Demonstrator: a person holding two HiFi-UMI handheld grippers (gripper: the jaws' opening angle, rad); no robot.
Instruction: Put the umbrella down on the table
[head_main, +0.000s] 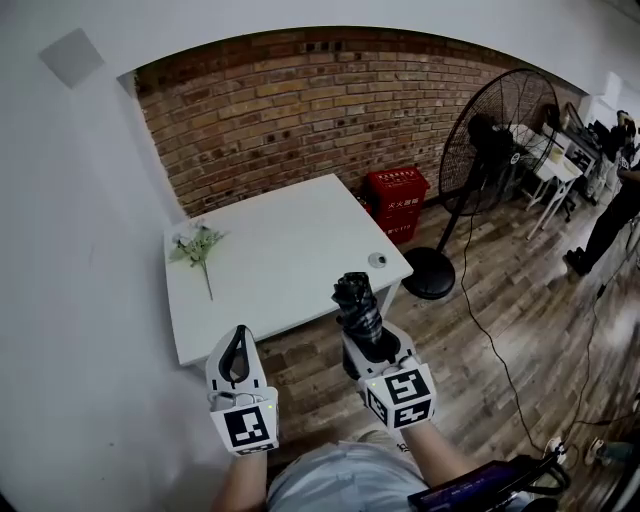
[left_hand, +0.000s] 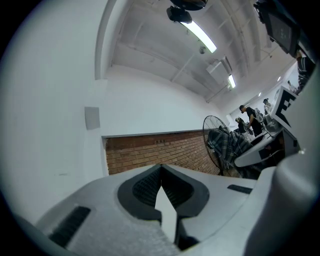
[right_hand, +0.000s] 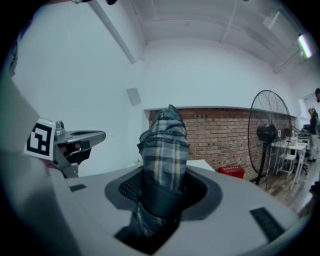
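Because the folded dark plaid fabric umbrella (head_main: 358, 303) stands upright, gripped in my right claw (head_main: 372, 348), near the front edge of the white rectangular table (head_main: 290, 250), premature release could drop it onto the wooden floor (head_main: 500, 300). My left claw (head_main: 237, 362) is closed, empty.

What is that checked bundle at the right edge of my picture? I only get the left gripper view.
Observer: An umbrella, folded up and clamped in the right tongs.
Operator: Is there anywhere to put it down?
Observer: Yes. The head view shows a white table just ahead, against the brick wall.
Operator: Is that table bare?
Observer: No. A sprig of pale flowers lies near its left edge.
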